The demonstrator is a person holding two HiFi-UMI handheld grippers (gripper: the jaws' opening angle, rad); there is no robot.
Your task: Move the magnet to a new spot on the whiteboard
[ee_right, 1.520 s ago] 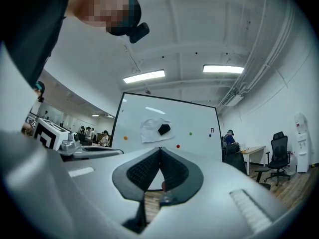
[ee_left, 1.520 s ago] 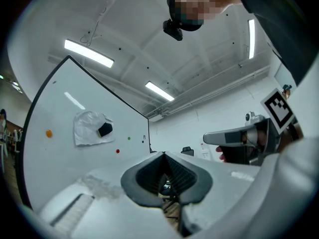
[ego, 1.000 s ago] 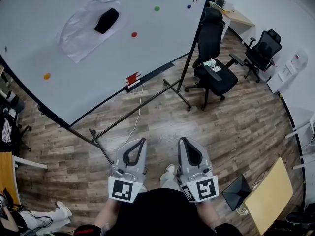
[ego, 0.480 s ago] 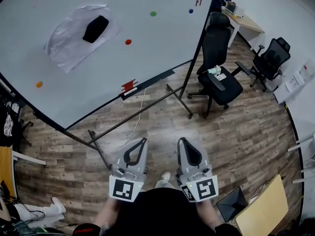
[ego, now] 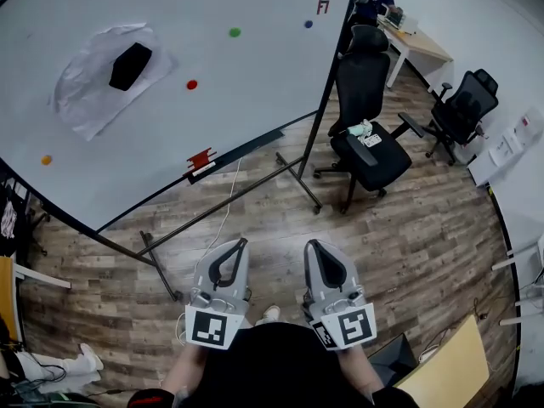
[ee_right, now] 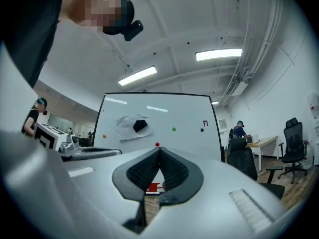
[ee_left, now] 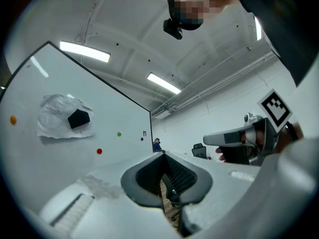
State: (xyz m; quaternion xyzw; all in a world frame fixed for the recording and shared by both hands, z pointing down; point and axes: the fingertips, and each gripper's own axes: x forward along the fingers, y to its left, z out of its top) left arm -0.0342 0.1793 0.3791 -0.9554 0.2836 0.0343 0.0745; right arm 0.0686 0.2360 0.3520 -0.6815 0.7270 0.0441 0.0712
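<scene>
The whiteboard [ego: 246, 92] stands ahead on a wheeled frame. It carries small round magnets: red [ego: 192, 84], green [ego: 235, 32], blue [ego: 308, 24] and orange [ego: 46, 160]. My left gripper [ego: 241, 243] and right gripper [ego: 311, 245] are held side by side close to my body, well short of the board, both shut and empty. In the right gripper view the red magnet [ee_right: 157, 144] sits just above the closed tips of the right gripper [ee_right: 159, 148]. The left gripper view shows the red magnet [ee_left: 99, 151] left of the left gripper [ee_left: 162, 154].
A black block [ego: 130, 65] pins a crumpled white sheet [ego: 85, 92] to the board. A small red object [ego: 201, 159] lies on the board's tray. Two black office chairs [ego: 365, 134] [ego: 463, 104] and a desk [ego: 416, 41] stand to the right on the wooden floor.
The whiteboard and its magnets have slid left and down in the head view as I moved. Both grippers keep their place before my body, still shut.
</scene>
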